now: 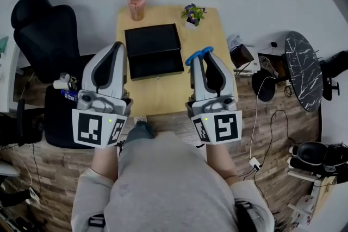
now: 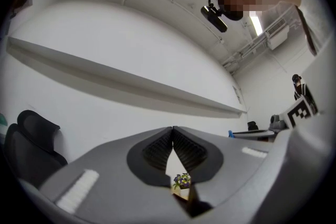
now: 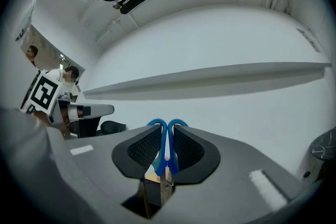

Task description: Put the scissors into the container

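Note:
Blue-handled scissors (image 1: 199, 55) stick out past the tips of my right gripper (image 1: 203, 58), handle loops forward; in the right gripper view the jaws are shut on the scissors (image 3: 167, 144), blades pointing back between the pads. My left gripper (image 1: 117, 49) hangs level with it on the left, jaws shut with nothing between them (image 2: 172, 136). The black container (image 1: 154, 50) lies open on the wooden table (image 1: 163, 95), between and just ahead of both grippers. Both grippers are held above the table's near half.
A pink bottle (image 1: 136, 6) and a small potted flower (image 1: 193, 13) stand at the table's far edge. A black office chair (image 1: 49, 35) is on the left. Cables, a dark round table (image 1: 303, 70) and gear crowd the floor on the right.

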`<state>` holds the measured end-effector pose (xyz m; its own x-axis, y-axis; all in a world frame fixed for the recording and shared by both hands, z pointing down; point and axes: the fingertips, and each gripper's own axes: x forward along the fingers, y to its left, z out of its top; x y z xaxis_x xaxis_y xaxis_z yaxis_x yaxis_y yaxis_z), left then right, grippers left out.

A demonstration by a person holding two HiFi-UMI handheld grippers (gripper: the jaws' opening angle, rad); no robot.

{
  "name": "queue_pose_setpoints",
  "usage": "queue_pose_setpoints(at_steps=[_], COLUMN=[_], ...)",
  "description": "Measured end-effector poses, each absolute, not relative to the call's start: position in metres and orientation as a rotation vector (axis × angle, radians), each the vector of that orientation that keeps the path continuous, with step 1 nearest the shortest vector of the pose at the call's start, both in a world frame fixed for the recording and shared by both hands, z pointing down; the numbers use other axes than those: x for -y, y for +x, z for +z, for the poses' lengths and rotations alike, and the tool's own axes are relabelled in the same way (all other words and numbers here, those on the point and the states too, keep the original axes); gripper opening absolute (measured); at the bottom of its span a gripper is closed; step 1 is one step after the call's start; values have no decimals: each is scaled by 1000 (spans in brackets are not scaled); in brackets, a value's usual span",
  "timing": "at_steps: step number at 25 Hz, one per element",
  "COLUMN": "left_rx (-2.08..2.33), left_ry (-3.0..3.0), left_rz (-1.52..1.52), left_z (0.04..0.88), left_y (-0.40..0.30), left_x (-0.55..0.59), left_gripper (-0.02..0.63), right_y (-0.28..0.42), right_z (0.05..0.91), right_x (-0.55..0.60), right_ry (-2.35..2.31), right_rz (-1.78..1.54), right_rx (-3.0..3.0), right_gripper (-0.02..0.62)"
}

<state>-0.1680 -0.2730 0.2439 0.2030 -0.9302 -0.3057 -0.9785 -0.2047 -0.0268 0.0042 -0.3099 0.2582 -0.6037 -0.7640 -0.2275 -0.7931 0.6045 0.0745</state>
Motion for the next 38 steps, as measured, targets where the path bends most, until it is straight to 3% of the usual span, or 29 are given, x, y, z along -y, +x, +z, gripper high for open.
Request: queue_pose_setpoints(at_steps=[18, 38], left_rx=[-1809, -1865], left_ry=[-2422, -2492], left_rz=[264, 203], left_z=[285, 325], left_y=[-218, -258], left_x=[358, 391], left_gripper=[58, 58], right_y=[-94, -137], right_z=[404, 574], right_x=[371, 380], right_ry=[-1221, -581], right_rz=[455, 777], right_rx=[-3222, -3835], right_gripper=[74, 74])
